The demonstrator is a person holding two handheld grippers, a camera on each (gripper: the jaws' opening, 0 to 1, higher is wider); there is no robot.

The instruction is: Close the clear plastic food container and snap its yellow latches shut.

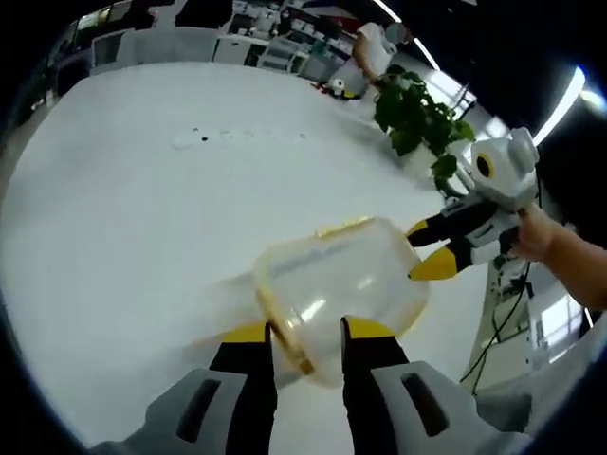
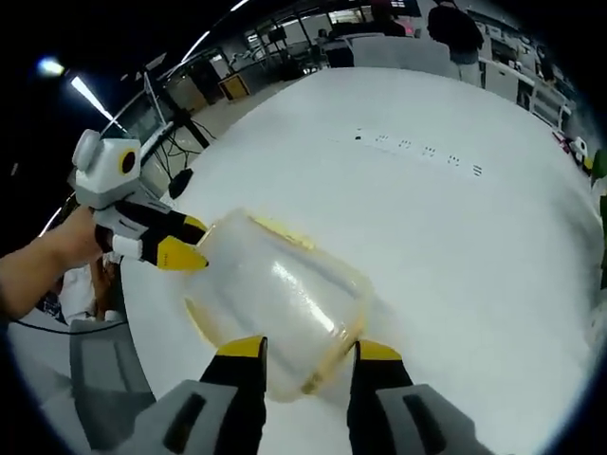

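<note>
The clear plastic container (image 1: 346,284) lies tilted on its side just above the white table (image 1: 142,190), with a yellow seal around its lid edge (image 1: 285,332) and a yellow latch (image 1: 343,227) on top. My left gripper (image 1: 305,334) is shut on the lid end. The right gripper (image 1: 429,248) reaches in from the right and clamps the container's far end. In the right gripper view the container (image 2: 275,294) sits between my right gripper (image 2: 308,353) jaws, and the left gripper (image 2: 186,241) holds its far left end.
A person's hand (image 1: 536,235) holds the right gripper. A green potted plant (image 1: 417,118) stands past the table's far right edge. Small dark marks (image 2: 417,149) dot the table's middle. Desks, shelves and a person (image 2: 455,33) are beyond the table.
</note>
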